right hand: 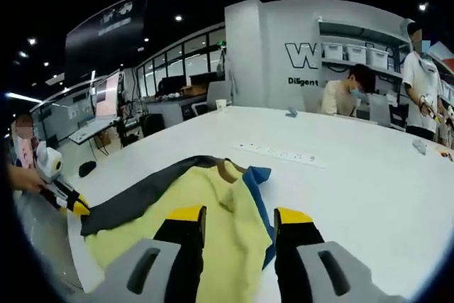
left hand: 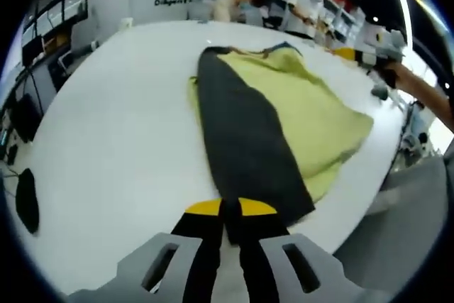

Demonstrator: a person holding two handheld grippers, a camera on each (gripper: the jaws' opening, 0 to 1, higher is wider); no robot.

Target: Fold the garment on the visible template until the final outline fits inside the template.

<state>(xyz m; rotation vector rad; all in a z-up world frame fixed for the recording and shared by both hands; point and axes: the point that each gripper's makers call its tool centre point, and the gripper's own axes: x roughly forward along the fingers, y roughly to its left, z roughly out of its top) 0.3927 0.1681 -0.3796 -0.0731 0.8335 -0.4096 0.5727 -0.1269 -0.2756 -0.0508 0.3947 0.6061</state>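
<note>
Garment: a yellow-green knit top with a long dark grey sleeve and blue trim at the collar (left hand: 312,115), laid flat on a large white round-edged table (left hand: 120,140). In the left gripper view it is spread across the centre and right of the frame, the dark grey sleeve (left hand: 245,136) running from upper centre down to the bottom centre. In the right gripper view the same garment (right hand: 213,207) is seen at lower centre, its collar pointing toward the upper part of the frame and its blue trim (right hand: 257,189) on the right side of the cloth.

Left gripper (left hand: 229,221): black jaws with yellow tips are seen drawn narrowly together at the bottom centre of the left gripper view, the end of the dark grey sleeve pinched between them. It is also seen at the far left of the right gripper view (right hand: 71,202), at the sleeve end, held by a person's hand (right hand: 25,179).

Right gripper (right hand: 232,228): its jaws are held wide apart at the bottom centre of the right gripper view, with the yellow cloth lying between and beneath them; contact with the cloth cannot be determined. It is also seen at the upper right of the left gripper view (left hand: 369,54), near the garment's far edge.

Background: white shelving with storage bins (right hand: 362,51) and people at the far side of the table, in the upper right of the right gripper view.
</note>
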